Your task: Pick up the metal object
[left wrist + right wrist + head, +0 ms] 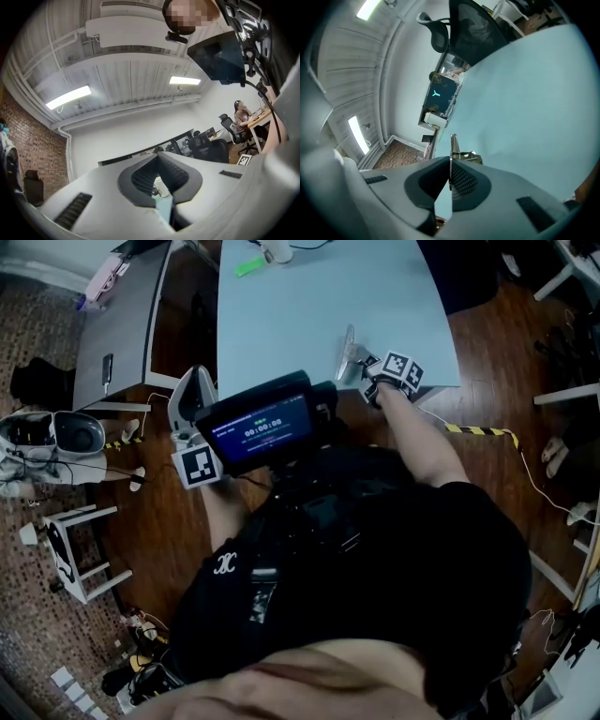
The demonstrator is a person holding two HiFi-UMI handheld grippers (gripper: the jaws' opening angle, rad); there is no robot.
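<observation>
The metal object (349, 348) is a thin shiny plate standing on edge near the front edge of the light blue table (309, 306). My right gripper (364, 369) is shut on it, with the marker cube (401, 369) just behind the jaws. In the right gripper view the plate's edge (453, 146) rises from between the closed pads of the right gripper (451, 165), and a bent part of it sticks out to the right. My left gripper (195, 381) is held off the table's left front corner, pointing up at the ceiling. The left gripper's (157, 161) jaws meet at the tips with nothing in them.
A green item (249, 266) and a white cup (277, 249) lie at the table's far end. A grey desk (122, 324) stands to the left and a white stool (80, 549) lower left. A screen (262, 427) sits at the person's chest. Beyond the table are an office chair (468, 23) and a monitor (439, 96).
</observation>
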